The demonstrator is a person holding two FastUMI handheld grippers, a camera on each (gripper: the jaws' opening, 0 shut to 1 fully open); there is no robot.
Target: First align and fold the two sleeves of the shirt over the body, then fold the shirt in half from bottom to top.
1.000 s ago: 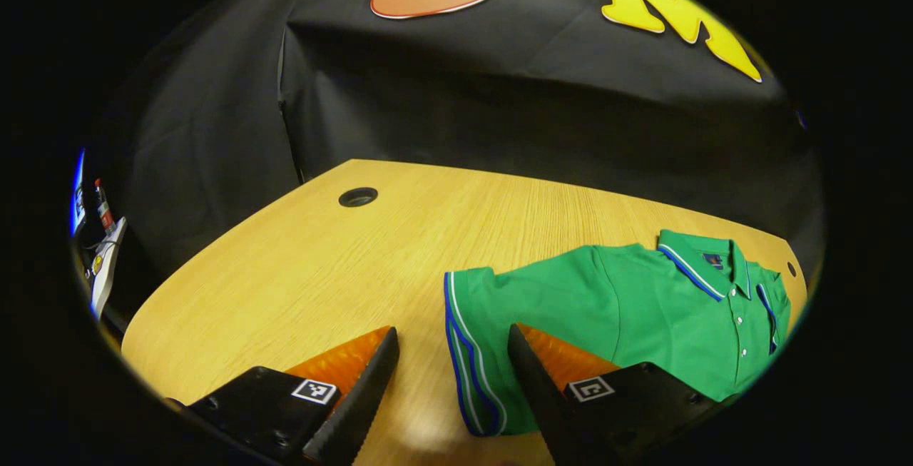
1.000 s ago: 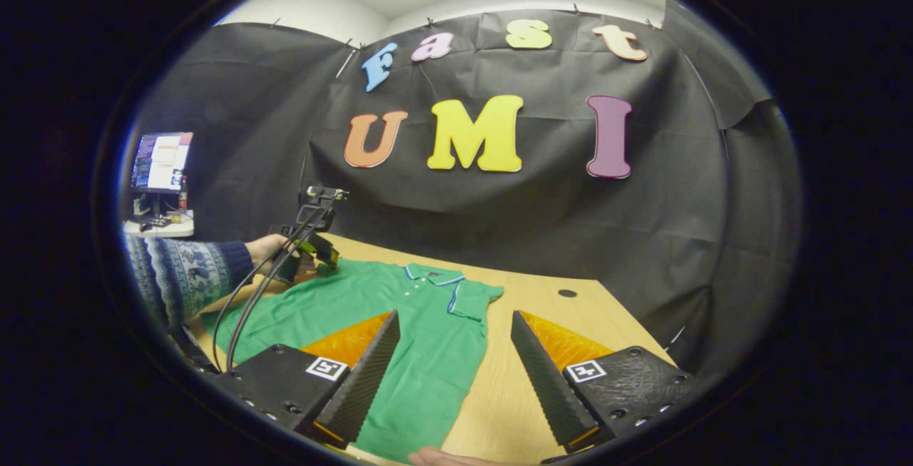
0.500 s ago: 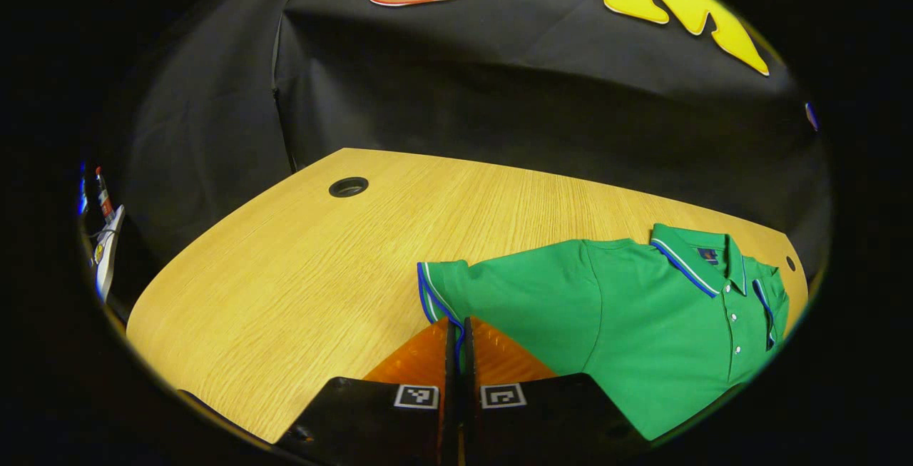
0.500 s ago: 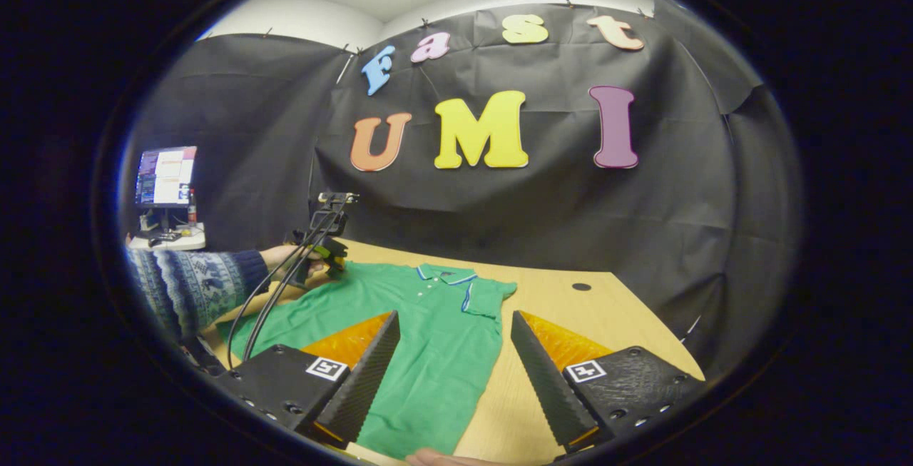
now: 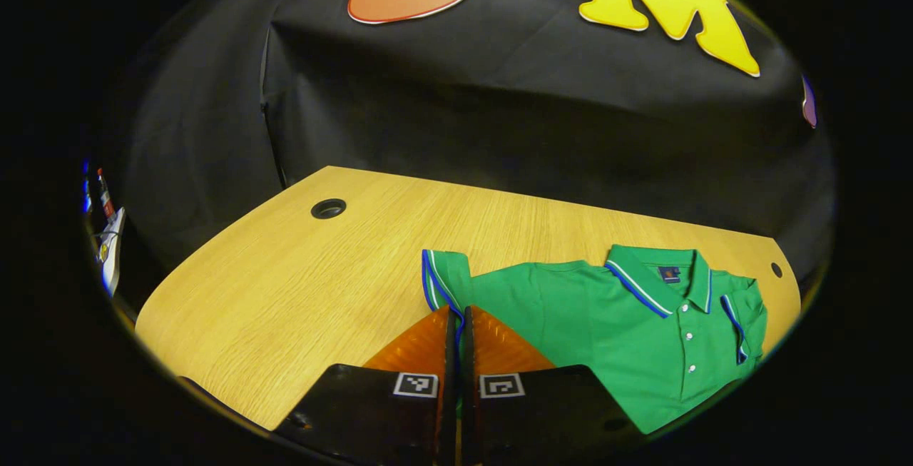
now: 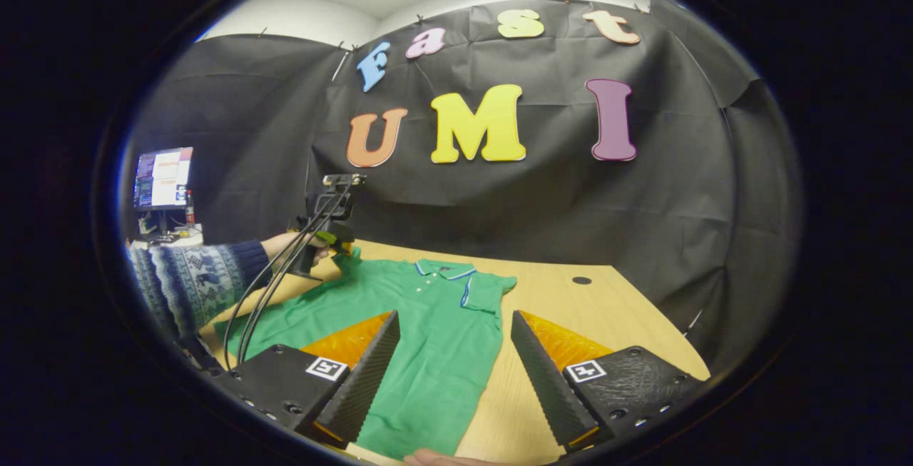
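Sleeve-folding step. The green shirt (image 5: 613,330) lies flat on the counter (image 5: 299,287). Left claw (image 5: 458,323) pinches its sleeve (image 5: 446,280), lifted beside the collar (image 5: 660,280); next, carry it over the body. Right claw (image 6: 453,352) gapes wide above the shirt's hem.

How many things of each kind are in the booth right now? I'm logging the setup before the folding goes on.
Shirts: 1, the green polo shirt
Grippers: 2, the left gripper and the right gripper
Tables: 1, the wooden table
Monitors: 1, the monitor
Total: 5
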